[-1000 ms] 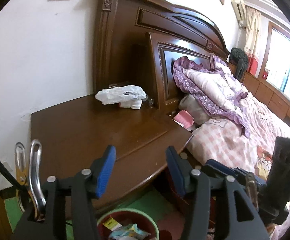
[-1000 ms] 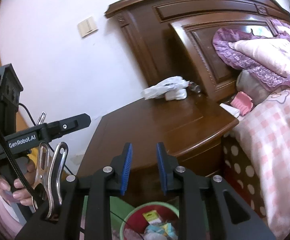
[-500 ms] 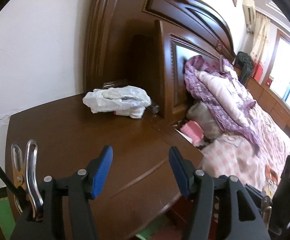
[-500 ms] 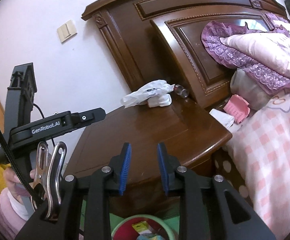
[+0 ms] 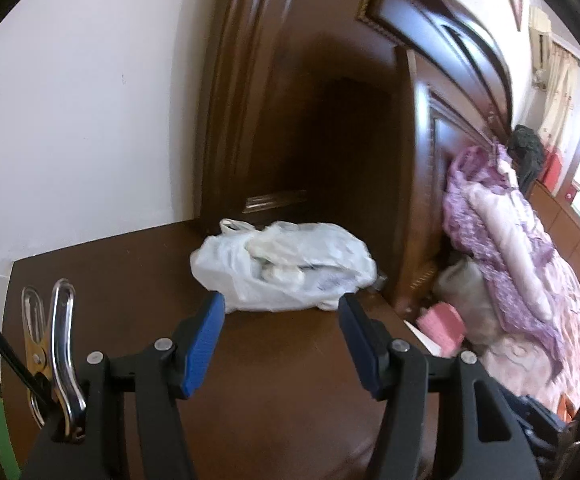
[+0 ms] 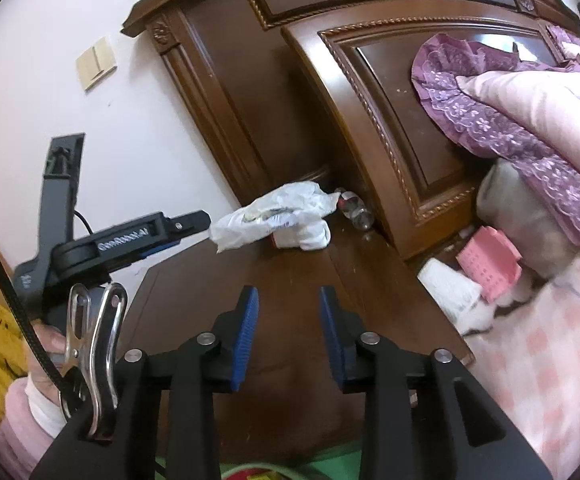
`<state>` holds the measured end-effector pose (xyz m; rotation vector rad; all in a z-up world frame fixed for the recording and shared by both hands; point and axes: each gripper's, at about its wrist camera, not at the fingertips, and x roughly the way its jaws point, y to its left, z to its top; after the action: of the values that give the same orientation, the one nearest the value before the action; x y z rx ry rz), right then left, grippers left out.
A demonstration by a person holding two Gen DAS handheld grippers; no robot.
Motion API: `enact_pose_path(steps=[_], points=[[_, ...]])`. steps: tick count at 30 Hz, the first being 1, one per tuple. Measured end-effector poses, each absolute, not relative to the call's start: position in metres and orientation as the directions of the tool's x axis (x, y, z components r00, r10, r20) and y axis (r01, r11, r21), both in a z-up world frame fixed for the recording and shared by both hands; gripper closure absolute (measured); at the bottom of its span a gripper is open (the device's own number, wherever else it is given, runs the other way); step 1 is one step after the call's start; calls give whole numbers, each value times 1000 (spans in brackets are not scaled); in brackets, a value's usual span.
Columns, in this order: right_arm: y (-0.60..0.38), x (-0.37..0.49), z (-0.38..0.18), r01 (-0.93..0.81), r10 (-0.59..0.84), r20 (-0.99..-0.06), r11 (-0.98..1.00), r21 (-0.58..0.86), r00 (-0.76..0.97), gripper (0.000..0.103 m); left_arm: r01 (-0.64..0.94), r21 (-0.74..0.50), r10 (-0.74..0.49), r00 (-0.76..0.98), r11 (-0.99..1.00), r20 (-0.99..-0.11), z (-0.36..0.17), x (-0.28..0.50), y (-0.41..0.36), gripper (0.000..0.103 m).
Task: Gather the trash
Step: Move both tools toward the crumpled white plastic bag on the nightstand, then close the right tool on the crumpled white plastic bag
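A crumpled white plastic bag (image 5: 286, 266) lies at the back of the dark wooden nightstand (image 5: 130, 280), against the headboard. My left gripper (image 5: 282, 312) is open, its blue pads just short of the bag on either side. In the right wrist view the bag (image 6: 278, 218) lies further off, with a small clear bottle (image 6: 353, 210) right of it. The left gripper (image 6: 194, 220) reaches toward the bag from the left there. My right gripper (image 6: 288, 316) is open and empty over the nightstand's front part.
The carved wooden headboard (image 6: 389, 120) rises behind the nightstand. The bed with a purple quilt (image 6: 529, 112) and a pink item (image 6: 489, 264) is to the right. A bin rim (image 6: 250, 472) shows at the bottom edge below the nightstand. White wall (image 5: 70, 120) to the left.
My left gripper has moved forward across the nightstand, up close to the white bag. My right gripper has advanced over the nightstand and opened a little wider. The bin has slipped almost out of view.
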<state>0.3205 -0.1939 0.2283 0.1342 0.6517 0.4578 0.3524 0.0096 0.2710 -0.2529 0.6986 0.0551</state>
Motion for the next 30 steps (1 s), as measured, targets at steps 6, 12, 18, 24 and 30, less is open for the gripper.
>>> enact_pose_path(steps=[6,12,18,24,30], points=[[-182,363,234,-376,444,-550,895,238,708,65,-144,-266,-69,751,953,-657,253,378,30,39],[-161,409,231,-391,447,-577,892,228,684,57,-120,-337,-126,770,934,-625,240,385,42,33],[-141,442,220,-386,433,-599,897,215,674,52,-122,-362,-140,773,924,-619,221,394,48,32],[-124,471,215,-367,420,-594,905,217,686,41,-107,-433,-205,763,895,-613,210,396,52,32],[-110,496,204,-334,380,-636,922,197,672,40,-133,-466,-214,756,875,-618,205,399,60,32]])
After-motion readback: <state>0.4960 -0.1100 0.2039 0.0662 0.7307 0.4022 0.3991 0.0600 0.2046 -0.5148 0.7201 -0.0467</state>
